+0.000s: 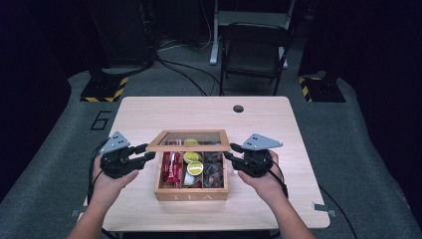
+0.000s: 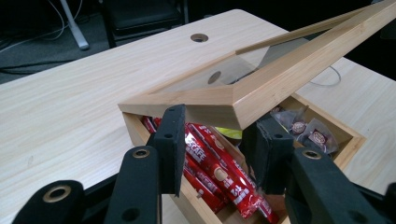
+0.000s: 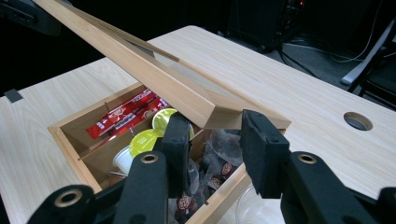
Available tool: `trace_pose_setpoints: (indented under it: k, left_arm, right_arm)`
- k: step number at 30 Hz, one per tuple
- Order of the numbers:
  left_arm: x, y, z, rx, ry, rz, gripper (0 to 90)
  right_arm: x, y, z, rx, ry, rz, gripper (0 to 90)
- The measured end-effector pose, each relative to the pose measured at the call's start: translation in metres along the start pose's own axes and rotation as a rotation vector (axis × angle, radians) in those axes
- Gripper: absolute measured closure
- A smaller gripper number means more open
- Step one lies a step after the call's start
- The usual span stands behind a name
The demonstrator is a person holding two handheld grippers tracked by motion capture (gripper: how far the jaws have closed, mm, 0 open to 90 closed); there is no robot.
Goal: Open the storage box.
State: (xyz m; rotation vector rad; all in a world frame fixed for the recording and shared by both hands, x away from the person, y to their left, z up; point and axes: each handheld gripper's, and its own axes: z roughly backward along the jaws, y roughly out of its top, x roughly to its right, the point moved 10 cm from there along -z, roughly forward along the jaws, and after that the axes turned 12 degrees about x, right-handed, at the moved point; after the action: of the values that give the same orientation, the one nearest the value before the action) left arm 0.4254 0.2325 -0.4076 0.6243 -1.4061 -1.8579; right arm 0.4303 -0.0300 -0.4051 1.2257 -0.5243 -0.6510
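A wooden tea box (image 1: 191, 191) sits at the table's near middle. Its glass-paned lid (image 1: 189, 141) is hinged at the back and stands raised at the front. Red sachets (image 1: 171, 167), yellow-topped capsules (image 1: 194, 168) and dark tea packets (image 1: 214, 172) fill its compartments. My left gripper (image 1: 148, 152) is at the lid's front-left corner (image 2: 236, 109). That corner lies over the gap between the spread jaws (image 2: 219, 119), on the fingertips. My right gripper (image 1: 230, 151) meets the front-right corner (image 3: 210, 112) the same way, its jaws (image 3: 217, 119) apart.
The light wooden table (image 1: 149, 114) has a round cable hole (image 1: 238, 108) near its back edge. Behind the table stand a dark folding chair (image 1: 254, 50) and floor stands with hazard-striped feet (image 1: 104, 89), with cables across the grey floor.
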Motion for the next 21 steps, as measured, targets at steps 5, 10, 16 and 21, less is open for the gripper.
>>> trace_pose_setpoints:
  k: [5,10,16,21]
  left_arm:
    - [-0.003,0.007,-0.002,0.008,0.004,0.007,60.2]
    - [-0.007,0.014,-0.006,0.024,0.013,0.016,60.2]
    - [-0.012,0.022,-0.009,0.04,0.018,0.025,60.2]
    - [-0.012,0.023,-0.01,0.068,0.019,0.032,60.2]
  right_arm:
    - [0.003,0.007,-0.002,-0.013,-0.004,0.003,63.2]
    - [0.008,0.014,-0.005,-0.007,-0.015,-0.004,63.3]
    - [0.013,0.022,-0.01,0.01,-0.04,-0.018,63.8]
    - [0.015,0.025,-0.012,0.02,-0.048,-0.012,64.0]
